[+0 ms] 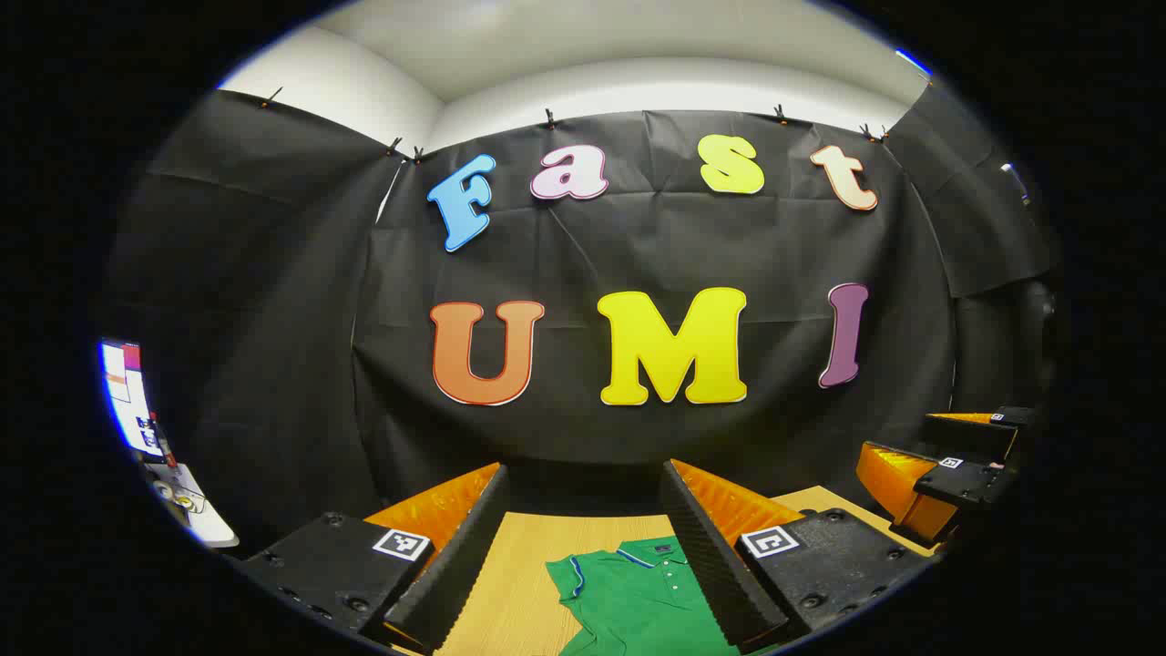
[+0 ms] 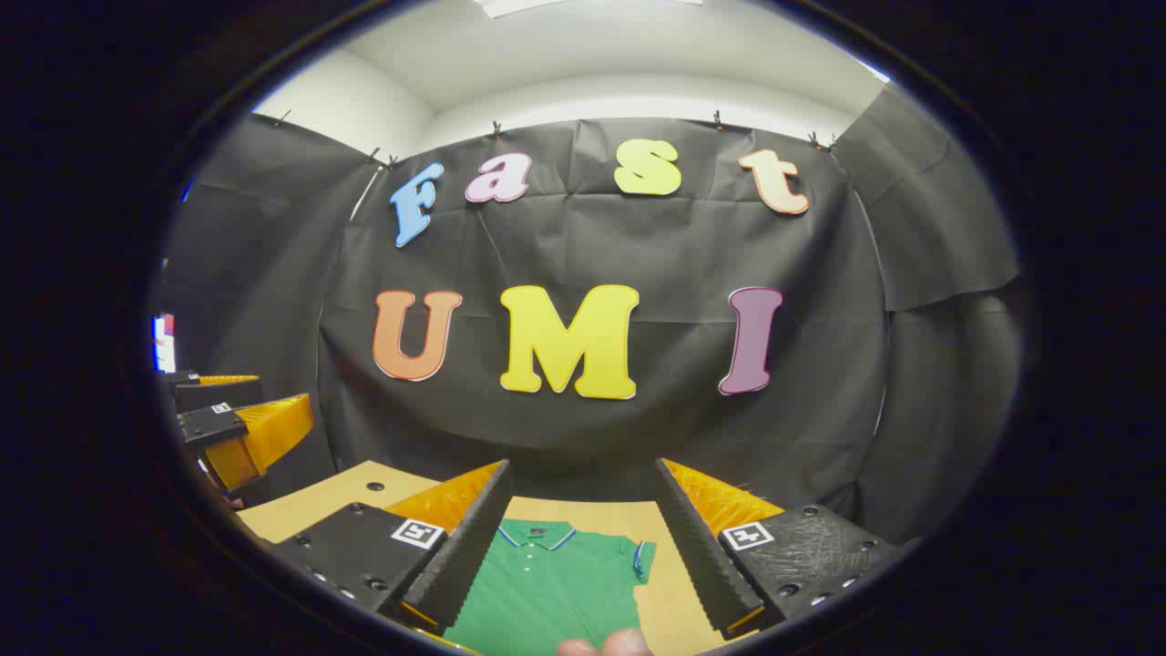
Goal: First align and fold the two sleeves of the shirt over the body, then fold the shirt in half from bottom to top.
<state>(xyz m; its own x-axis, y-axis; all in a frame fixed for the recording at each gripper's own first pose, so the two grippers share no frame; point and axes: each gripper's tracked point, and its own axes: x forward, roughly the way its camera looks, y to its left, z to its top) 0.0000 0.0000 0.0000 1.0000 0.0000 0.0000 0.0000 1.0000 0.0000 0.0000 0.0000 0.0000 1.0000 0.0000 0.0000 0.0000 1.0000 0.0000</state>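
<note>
A green polo shirt (image 1: 629, 592) with blue-and-white trim on collar and cuffs lies flat on the light wooden table (image 1: 510, 583), collar toward the back wall. In the left gripper view my left gripper (image 1: 583, 469) stands open above the table, nothing between its fingers; the shirt's collar and one short sleeve (image 1: 567, 576) show in the gap. In the right gripper view my right gripper (image 2: 581, 465) is open too, above the shirt (image 2: 547, 583), whose other sleeve (image 2: 642, 558) lies spread out. Each view also shows the other gripper off to the side (image 1: 897, 435) (image 2: 282, 390).
The black cloth wall (image 1: 656, 246) stands close behind the table's far edge. A fingertip of a hand (image 2: 606, 645) peeks in at the bottom of the right gripper view. Bare table (image 2: 328, 497) runs left of the shirt.
</note>
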